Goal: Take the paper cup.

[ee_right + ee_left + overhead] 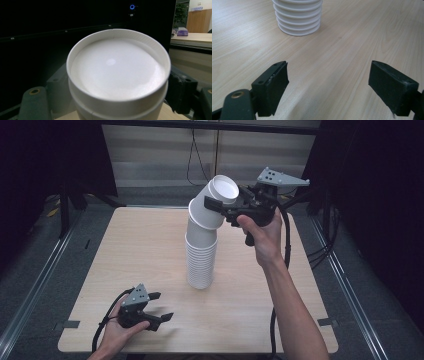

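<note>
A tall stack of white paper cups [201,262] stands upside down in the middle of the wooden table [140,240]; its base shows in the left gripper view [298,17]. The stack's top bends to the right. My right gripper [220,199] is shut on the topmost cup [222,189], which is tilted off the column with its bottom [117,67] facing the right gripper view's camera and a pad pressing on each side. My left gripper [161,306] rests near the table's front left, open, with bare tabletop between its jaws [328,85].
Black cables trail from both grippers off the front and right edges of the table. Metal floor rails run along both sides, and dark curtains surround the area. A grey wall panel with a hanging cable stands behind the table.
</note>
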Tool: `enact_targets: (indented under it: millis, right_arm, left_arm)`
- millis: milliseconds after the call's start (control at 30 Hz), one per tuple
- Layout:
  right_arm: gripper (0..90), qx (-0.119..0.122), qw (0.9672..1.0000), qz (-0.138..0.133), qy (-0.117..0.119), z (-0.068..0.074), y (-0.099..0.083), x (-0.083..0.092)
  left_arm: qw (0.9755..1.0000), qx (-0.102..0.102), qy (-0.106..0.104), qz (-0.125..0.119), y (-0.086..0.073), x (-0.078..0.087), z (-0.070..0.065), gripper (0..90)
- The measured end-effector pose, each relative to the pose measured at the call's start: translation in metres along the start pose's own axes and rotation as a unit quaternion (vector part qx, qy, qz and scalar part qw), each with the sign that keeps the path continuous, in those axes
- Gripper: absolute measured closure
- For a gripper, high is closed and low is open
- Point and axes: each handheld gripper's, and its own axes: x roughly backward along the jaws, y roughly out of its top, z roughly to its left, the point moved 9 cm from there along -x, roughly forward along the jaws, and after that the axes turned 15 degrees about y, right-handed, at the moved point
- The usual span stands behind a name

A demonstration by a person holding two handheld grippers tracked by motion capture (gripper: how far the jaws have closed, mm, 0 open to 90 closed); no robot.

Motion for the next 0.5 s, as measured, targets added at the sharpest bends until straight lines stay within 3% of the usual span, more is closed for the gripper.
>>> enact_targets:
  millis: [500]
  right_arm:
    - [21.6, 0.003, 0.9998, 0.001, -0.020, 0.007, -0.002, 0.028]
  left_arm:
    - [1.0000, 0.008, 0.003, -0.004, 0.001, 0.002, 0.004, 15.7]
